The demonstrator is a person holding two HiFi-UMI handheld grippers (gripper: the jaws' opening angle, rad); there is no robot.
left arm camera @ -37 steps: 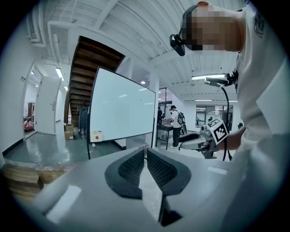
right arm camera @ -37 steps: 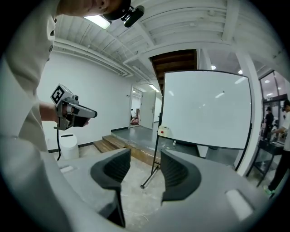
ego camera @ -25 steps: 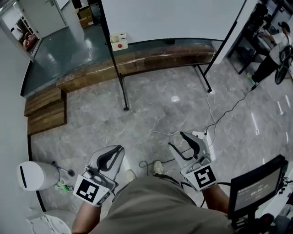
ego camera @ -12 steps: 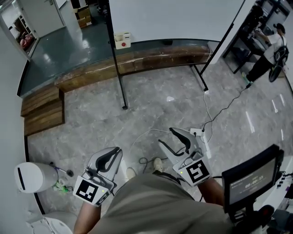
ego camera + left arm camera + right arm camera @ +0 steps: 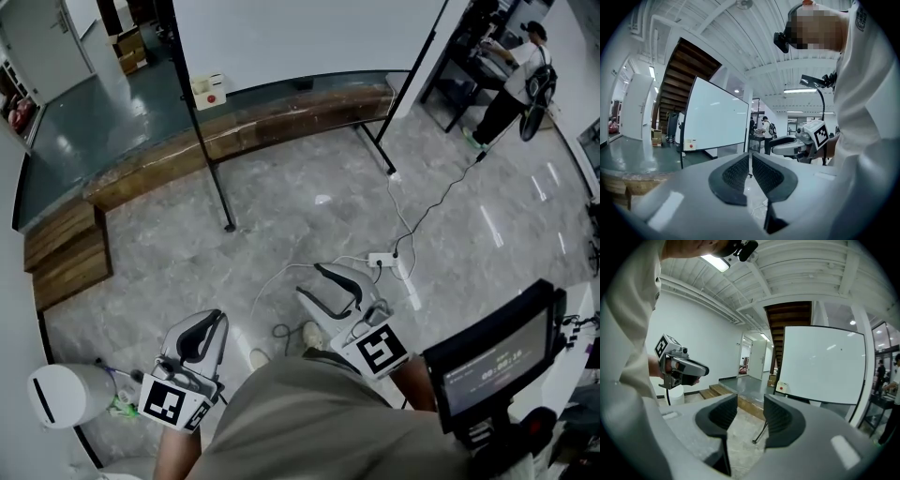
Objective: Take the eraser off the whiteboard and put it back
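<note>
Screen point(image 5: 487, 361) beside right tool point(image 5: 311, 281), head view

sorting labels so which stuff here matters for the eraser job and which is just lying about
For the job: whiteboard; eraser at its lower left corner.

Just lying about: white bin; power strip; screen; wooden steps; person in the background.

- The whiteboard point(image 5: 309, 37): plain white face, black frame and legs.
- The eraser point(image 5: 208, 91), at the whiteboard's lower left corner: off-white with a red dot.
- The floor point(image 5: 281, 206) before the whiteboard: grey, marbled.
- The step point(image 5: 253, 117) under the whiteboard: brown wood grain.
- The left claw point(image 5: 208, 321) and right claw point(image 5: 309, 279): pale grey shells, black pads, black-and-white square markers.
</note>
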